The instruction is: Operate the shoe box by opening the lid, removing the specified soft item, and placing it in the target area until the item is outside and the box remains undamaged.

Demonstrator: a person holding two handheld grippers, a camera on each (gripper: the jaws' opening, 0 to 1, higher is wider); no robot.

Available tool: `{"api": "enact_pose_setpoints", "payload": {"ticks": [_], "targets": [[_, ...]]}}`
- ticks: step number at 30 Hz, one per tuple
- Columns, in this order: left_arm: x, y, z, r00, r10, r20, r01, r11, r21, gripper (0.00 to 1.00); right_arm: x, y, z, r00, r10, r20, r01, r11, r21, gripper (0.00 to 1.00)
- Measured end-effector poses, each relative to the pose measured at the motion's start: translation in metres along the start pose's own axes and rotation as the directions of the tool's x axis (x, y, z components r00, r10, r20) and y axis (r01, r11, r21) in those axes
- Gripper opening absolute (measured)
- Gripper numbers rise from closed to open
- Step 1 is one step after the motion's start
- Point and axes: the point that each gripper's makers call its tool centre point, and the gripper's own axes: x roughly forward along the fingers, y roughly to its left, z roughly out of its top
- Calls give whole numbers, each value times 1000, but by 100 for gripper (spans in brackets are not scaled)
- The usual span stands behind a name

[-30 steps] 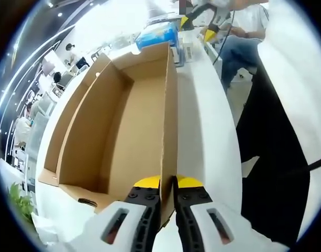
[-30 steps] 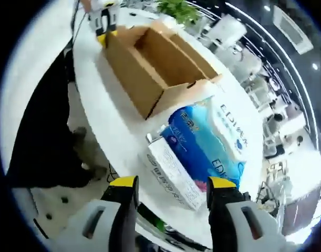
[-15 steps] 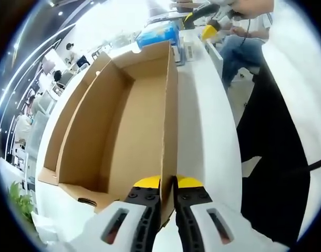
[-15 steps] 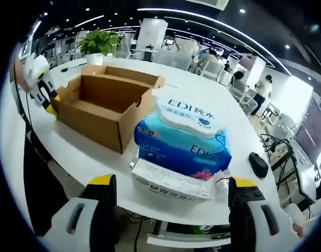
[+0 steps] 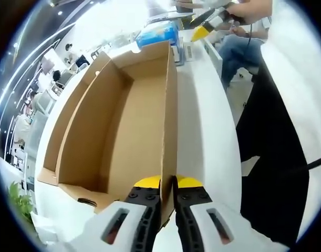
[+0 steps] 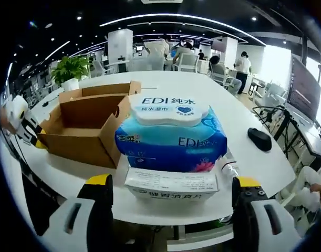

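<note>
In the left gripper view, the left hand-held gripper (image 5: 168, 185) is pressed together on the near side wall of the open shoe box (image 5: 118, 121), which stands on the white worktop (image 5: 207, 131) with bare cardboard inside. In the right gripper view, the right hand-held gripper (image 6: 171, 185) has its jaws spread wide and holds nothing. It faces the blue pack of wet wipes (image 6: 173, 137), which lies on the worktop just beside the box's end, with a flat white carton (image 6: 172, 185) in front of it.
</note>
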Motion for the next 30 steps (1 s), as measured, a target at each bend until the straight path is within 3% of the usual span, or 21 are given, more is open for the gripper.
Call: {"api": "enact_pose_setpoints", "payload": {"ticks": [8, 15, 22, 30], "targets": [[-1, 0, 1, 1000, 0, 1, 0, 1000, 0, 7, 13, 1, -9, 998, -20, -54, 18, 999, -49, 89], [0, 0, 0, 1000, 2, 2, -2, 1000, -1, 7, 12, 4, -10, 998, -8, -56, 3, 996, -88, 83], [0, 0, 0, 1000, -1, 3, 1, 1000, 2, 7, 15, 8, -11, 998, 34, -48, -40, 991, -126, 83], [0, 0, -1, 1000, 3, 2, -3, 1000, -1, 7, 13, 7, -15, 997, 11, -73, -19, 994, -111, 86]]}}
